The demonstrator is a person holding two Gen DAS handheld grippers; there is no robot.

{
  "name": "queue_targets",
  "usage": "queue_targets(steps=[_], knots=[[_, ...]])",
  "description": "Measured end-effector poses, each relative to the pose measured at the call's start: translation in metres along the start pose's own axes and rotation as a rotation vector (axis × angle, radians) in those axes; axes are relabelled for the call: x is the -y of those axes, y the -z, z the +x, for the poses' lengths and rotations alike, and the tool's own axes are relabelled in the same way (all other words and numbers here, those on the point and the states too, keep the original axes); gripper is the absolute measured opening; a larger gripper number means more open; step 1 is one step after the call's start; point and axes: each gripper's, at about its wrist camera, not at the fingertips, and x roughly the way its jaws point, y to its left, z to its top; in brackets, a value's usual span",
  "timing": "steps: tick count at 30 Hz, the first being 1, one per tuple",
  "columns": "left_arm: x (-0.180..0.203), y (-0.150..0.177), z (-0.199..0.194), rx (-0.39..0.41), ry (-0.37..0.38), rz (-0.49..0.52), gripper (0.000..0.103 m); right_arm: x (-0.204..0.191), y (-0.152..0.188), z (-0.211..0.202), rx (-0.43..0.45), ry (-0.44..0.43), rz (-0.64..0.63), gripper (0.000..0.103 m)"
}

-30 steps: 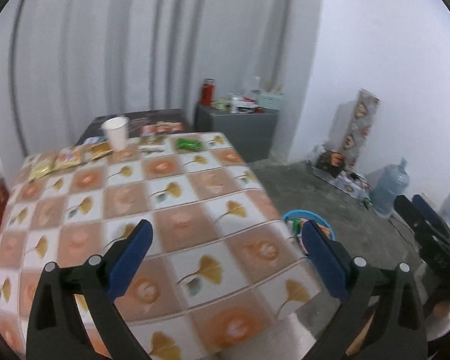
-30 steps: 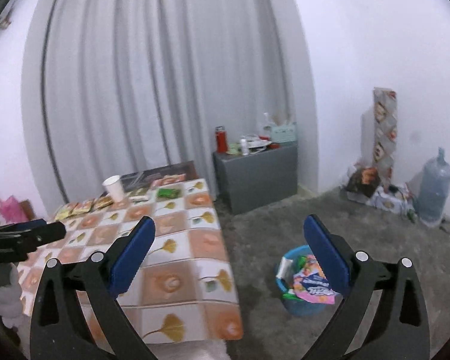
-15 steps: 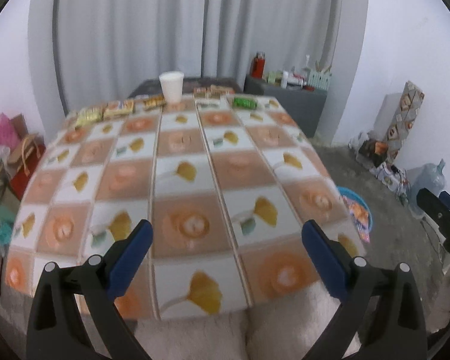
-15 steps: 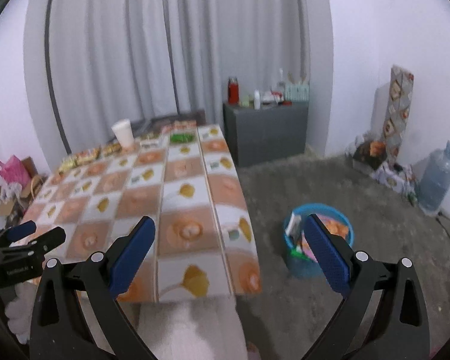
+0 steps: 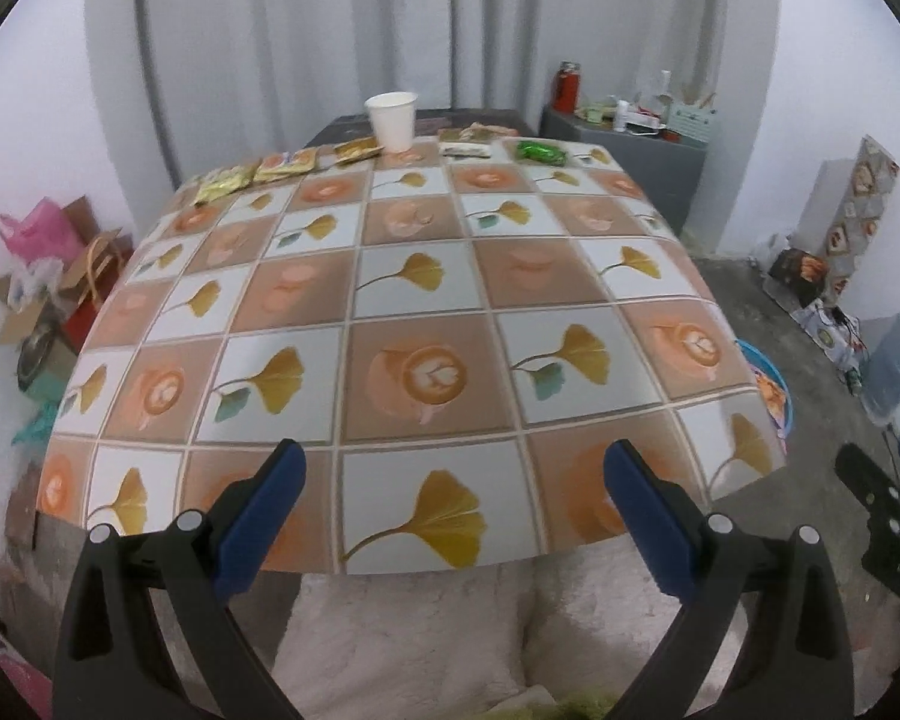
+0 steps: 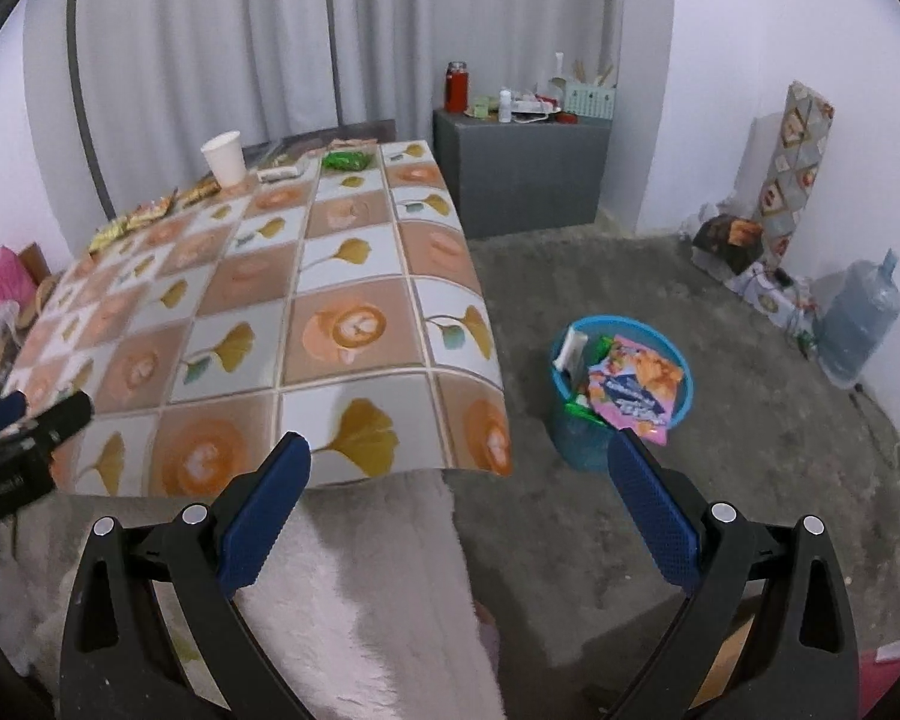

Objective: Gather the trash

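While both claws hang spread and empty at the counter's [image 5: 426, 312] near edge, the left claw [image 5: 450, 504] faces straight down its length toward the wrappers [image 5: 282, 165] and paper cup [image 5: 392, 120] lined along the far edge. The right claw [image 6: 453, 498] sits nearer the blue bin [image 6: 678, 360] on the floor.

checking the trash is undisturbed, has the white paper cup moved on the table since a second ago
No. The white paper cup still stands at the table's far edge, between the gold wrappers and the green wrapper; only the camera has swung.
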Motion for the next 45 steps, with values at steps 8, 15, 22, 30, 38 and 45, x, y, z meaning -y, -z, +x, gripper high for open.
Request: queue_targets(steps=[8,15,22,30,38,45], knots=[[-0.004,-0.005,-0.001,0.014,-0.024,-0.016,0.097,0.011,0.003,-0.004,-0.005,0.079,-0.018,0.095],[0.000,-0.006,-0.002,0.019,-0.020,-0.017,0.097,0.022,0.004,-0.004,-0.009,0.096,-0.004,0.095],[0.009,-0.004,-0.005,0.012,0.000,-0.014,0.097,0.027,0.004,-0.003,-0.011,0.101,-0.008,0.095],[0.019,-0.002,-0.007,0.010,0.007,0.008,0.097,0.031,0.007,-0.002,-0.013,0.108,0.003,0.095],[0.023,-0.002,-0.006,0.006,0.010,0.017,0.097,0.034,0.007,-0.002,-0.013,0.108,0.004,0.095],[0.023,0.000,-0.004,0.000,0.009,0.023,0.097,0.035,0.008,-0.001,-0.017,0.106,0.005,0.095]])
